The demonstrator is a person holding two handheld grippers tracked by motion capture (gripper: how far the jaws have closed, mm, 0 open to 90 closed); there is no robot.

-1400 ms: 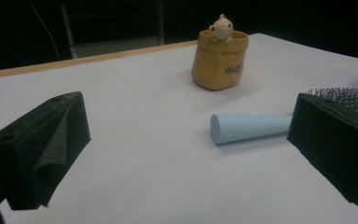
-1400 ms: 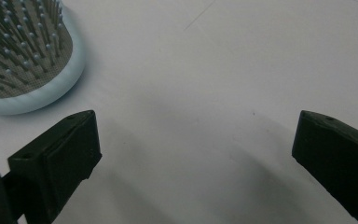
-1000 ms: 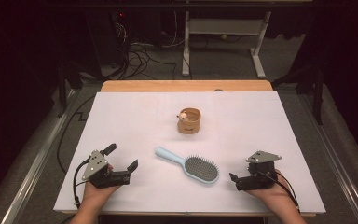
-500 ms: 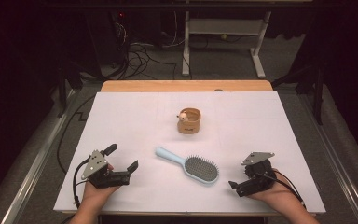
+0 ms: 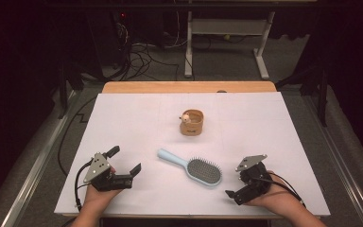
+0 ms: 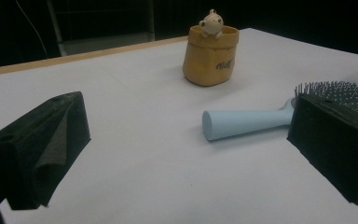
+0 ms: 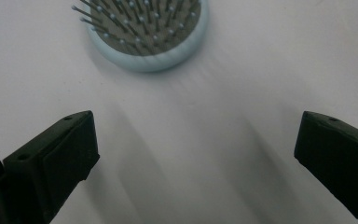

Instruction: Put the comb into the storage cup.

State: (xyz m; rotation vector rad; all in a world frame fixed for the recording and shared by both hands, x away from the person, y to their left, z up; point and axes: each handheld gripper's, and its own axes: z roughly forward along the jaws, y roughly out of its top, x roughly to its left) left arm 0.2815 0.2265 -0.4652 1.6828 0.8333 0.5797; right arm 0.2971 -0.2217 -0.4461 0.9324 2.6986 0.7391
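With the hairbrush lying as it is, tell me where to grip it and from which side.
Grip the hairbrush by its pale blue handle, probably with the left gripper, coming down from above. The brush lies flat, bristles up, with the slim, smooth handle pointing toward that gripper's side. The round, bristled head nearer the right gripper looks too wide and prickly for a firm pinch. Both grippers are open and hold nothing.

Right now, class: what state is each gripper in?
Left gripper: open, holding nothing.
Right gripper: open, just opened wider, nothing between its jaws.
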